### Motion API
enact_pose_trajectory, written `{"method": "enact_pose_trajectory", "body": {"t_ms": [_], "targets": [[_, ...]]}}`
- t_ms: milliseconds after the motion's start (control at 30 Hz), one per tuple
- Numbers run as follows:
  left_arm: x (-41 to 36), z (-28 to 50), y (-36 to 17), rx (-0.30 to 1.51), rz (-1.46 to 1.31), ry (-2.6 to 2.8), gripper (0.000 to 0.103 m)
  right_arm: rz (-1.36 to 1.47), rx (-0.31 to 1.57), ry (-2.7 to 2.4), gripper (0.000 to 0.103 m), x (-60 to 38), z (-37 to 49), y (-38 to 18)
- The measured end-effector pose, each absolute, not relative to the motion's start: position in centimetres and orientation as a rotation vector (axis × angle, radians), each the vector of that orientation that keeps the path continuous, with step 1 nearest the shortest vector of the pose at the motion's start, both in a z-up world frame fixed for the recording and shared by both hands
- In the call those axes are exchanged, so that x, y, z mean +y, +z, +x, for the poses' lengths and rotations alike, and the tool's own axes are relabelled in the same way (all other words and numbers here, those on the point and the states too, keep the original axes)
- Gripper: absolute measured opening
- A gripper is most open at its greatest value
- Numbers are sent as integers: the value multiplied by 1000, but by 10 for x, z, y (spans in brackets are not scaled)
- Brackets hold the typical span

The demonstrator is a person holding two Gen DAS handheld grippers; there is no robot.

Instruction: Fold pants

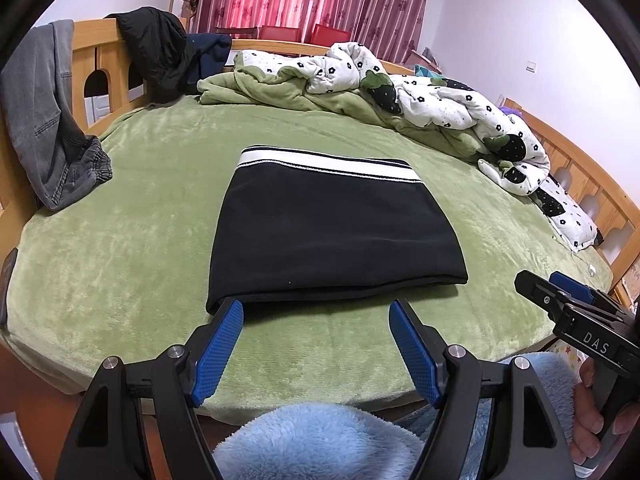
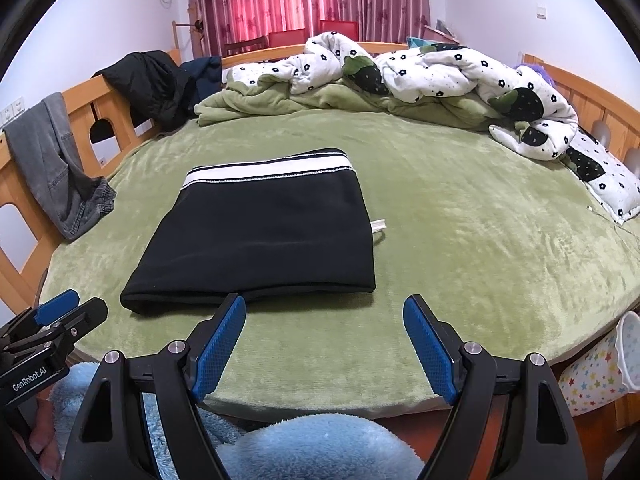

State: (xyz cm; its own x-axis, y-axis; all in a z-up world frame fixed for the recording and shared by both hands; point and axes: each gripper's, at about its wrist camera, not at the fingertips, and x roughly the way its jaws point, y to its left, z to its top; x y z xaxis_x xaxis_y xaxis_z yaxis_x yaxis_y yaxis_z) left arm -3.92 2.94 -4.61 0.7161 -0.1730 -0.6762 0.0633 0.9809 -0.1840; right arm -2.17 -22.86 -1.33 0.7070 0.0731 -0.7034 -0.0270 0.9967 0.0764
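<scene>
The black pants (image 1: 336, 232) lie folded into a flat rectangle on the green bed cover (image 1: 120, 240), with the black-and-white striped waistband (image 1: 328, 164) at the far edge. They also show in the right wrist view (image 2: 260, 236), with a white drawstring end (image 2: 378, 225) poking out on the right. My left gripper (image 1: 316, 312) is open and empty, just short of the pants' near edge. My right gripper (image 2: 324, 312) is open and empty, at the near right corner of the pants. Each gripper shows at the edge of the other's view: the right gripper (image 1: 560, 292), the left gripper (image 2: 68, 312).
A rumpled floral quilt (image 1: 440, 96) and a green blanket (image 1: 272, 92) lie along the far side. Grey jeans (image 1: 44, 120) and a dark jacket (image 1: 160, 48) hang on the wooden bed rail (image 1: 96, 60). A star-patterned bin (image 2: 600, 364) stands at the bed's right.
</scene>
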Motion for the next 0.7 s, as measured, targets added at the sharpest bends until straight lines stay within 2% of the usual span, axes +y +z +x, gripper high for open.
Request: {"method": "enact_pose_trajectory", "body": {"t_ms": [700], "targets": [[30,-39,-47,763,-159,-133,74,47,782,53,80,-232,-22,-13]]}}
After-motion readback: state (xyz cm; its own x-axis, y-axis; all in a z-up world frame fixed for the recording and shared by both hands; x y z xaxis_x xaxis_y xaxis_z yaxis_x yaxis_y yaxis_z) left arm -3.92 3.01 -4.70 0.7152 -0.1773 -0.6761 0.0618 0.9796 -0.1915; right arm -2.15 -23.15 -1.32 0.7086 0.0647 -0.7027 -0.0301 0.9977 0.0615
